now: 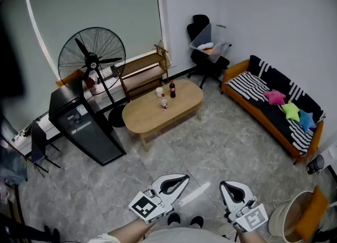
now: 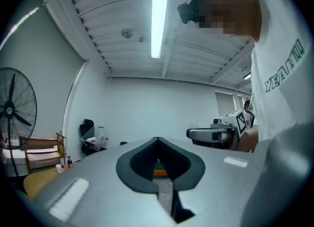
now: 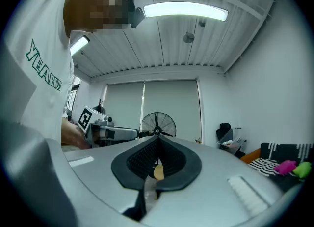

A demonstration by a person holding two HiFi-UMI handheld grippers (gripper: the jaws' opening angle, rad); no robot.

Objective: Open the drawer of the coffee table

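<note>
A light wooden oval coffee table (image 1: 179,102) stands in the middle of the room, well away from both grippers. No drawer front is visible from here. On its top stand a dark bottle (image 1: 172,89), a smaller bottle (image 1: 164,101) and a white cup (image 1: 159,92). My left gripper (image 1: 180,178) is held low near the person's body, shut with nothing between its jaws. My right gripper (image 1: 225,184) sits beside it, also shut and empty. In the left gripper view the table (image 2: 37,182) shows only at the lower left edge.
A large black pedestal fan (image 1: 92,58) and a black cabinet (image 1: 84,123) stand left of the table, a wooden shelf (image 1: 143,73) behind it. An office chair (image 1: 206,47) sits at the back, a striped sofa (image 1: 274,105) with cushions on the right. Grey tiled floor lies between me and the table.
</note>
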